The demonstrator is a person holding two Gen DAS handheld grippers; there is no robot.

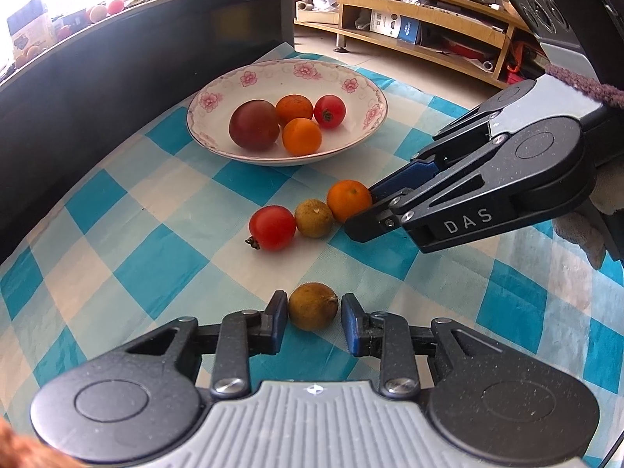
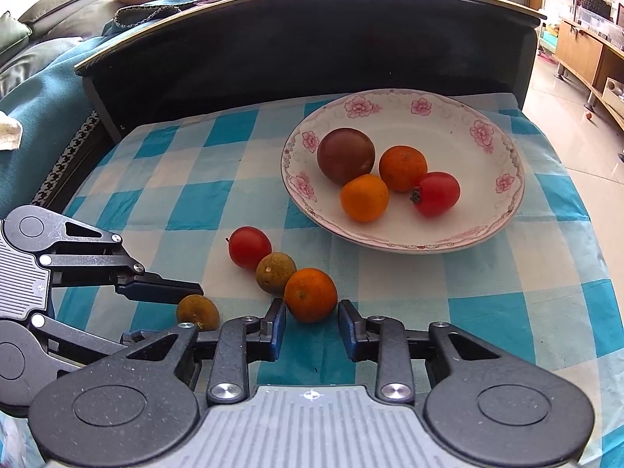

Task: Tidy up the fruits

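Note:
A flowered white plate [image 1: 218,89] [image 2: 503,148] holds a dark tomato [image 1: 253,125], two oranges and a red tomato. On the checked cloth lie a red tomato [image 1: 272,227] [image 2: 249,247], a brown-green fruit [image 1: 314,218] [image 2: 275,272] and an orange [image 1: 348,199] [image 2: 310,294] in a row. A second brown-green fruit [image 1: 312,306] [image 2: 197,312] lies apart. My left gripper [image 1: 314,321] [image 2: 183,304] is open around that fruit. My right gripper [image 2: 312,325] [image 1: 372,210] is open with the orange between its fingertips.
A dark table edge [image 1: 117,62] rises behind the cloth. A wooden TV shelf [image 1: 429,27] stands beyond on tiled floor. A sofa with cushions [image 2: 46,39] is at the left in the right wrist view. The cloth's edge [image 2: 585,234] drops off at right.

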